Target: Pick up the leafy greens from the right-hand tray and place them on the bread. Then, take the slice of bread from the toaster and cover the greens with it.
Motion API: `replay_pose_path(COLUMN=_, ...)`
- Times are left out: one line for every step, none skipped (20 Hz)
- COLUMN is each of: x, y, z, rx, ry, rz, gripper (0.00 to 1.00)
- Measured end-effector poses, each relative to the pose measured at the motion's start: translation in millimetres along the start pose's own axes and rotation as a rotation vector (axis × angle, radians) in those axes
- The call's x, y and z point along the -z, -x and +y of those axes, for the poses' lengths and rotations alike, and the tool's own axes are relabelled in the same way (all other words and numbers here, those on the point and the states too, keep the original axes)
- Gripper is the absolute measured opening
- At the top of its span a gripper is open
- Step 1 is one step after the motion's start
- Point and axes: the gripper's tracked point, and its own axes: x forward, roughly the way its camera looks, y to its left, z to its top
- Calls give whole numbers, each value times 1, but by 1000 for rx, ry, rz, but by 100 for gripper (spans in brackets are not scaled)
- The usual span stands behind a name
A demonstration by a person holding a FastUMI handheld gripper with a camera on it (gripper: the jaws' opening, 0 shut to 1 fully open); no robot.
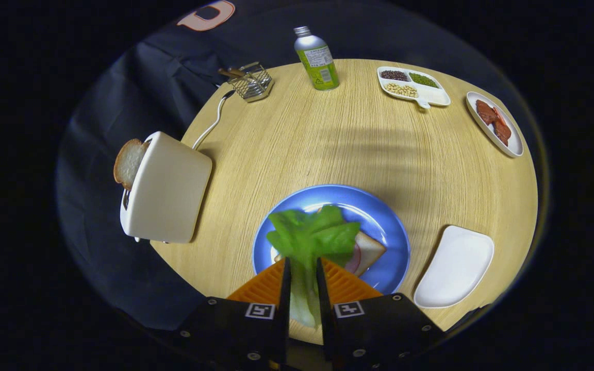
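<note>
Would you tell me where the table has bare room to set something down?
The widest bare patch lies between the blue plate, bottle and toaster. The far right edge is crowded with dishes. The gripper holds the greens in its jaws.

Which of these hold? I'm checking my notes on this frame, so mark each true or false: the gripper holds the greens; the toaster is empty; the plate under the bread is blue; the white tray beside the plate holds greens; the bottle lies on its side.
1. The gripper holds the leafy greens: true.
2. The toaster is empty: false, a bread slice sticks out of it.
3. The plate under the bread is blue: true.
4. The white tray holds greens: false, nothing lies on it.
5. The bottle lies on its side: false, it stands upright.
</note>
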Motion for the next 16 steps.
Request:
replay_pose_path(x=0, y=-1, z=-5, rx=25, ry=11, rz=-4, gripper=32)
replay_pose_path(x=-1, y=-2, z=-9, rx=46, ry=17, rz=-12, gripper=38)
replay_pose_path(x=-2, y=-2, z=-10, rx=58, ry=24, rz=-21, gripper=39)
replay_pose_path(x=-3, y=-1, z=-12, rx=68, ry=27, rz=-28, gripper=44)
replay_pose_path(x=-5, y=0, z=-12, rx=73, ry=31, rz=-35, gripper=45)
replay_pose_path(x=-7, y=2, z=-13, rx=80, ry=35, rz=-44, gripper=49)
replay_pose_path(x=-10, y=6, z=-12, rx=85, ry=42, rz=-58, gripper=50)
replay_pose_path(x=-16, y=11, z=-10, rx=89, ry=47, rz=-75, gripper=54)
replay_pose_path(x=-22, y=16, z=-6, rx=84, ry=52, rz=-92, gripper=56)
replay_pose_path(x=-28, y=23, z=0, rx=78, ry=55, rz=-108, gripper=62)
replay_pose_path(x=-36, y=30, z=8, rx=69, ry=59, rz=-123, gripper=64)
replay_pose_path(x=-43, y=38, z=16, rx=58, ry=62, rz=-141, gripper=66)
replay_pose_path(x=-50, y=46, z=25, rx=45, ry=65, rz=-158, gripper=68)
replay_pose_path(x=-57, y=53, z=35, rx=31, ry=69, rz=-172, gripper=71)
replay_pose_path(x=-63, y=60, z=44, rx=20, ry=74, rz=-181, gripper=74)
replay_pose_path(x=-69, y=66, z=54, rx=12, ry=83, rz=-187, gripper=80)
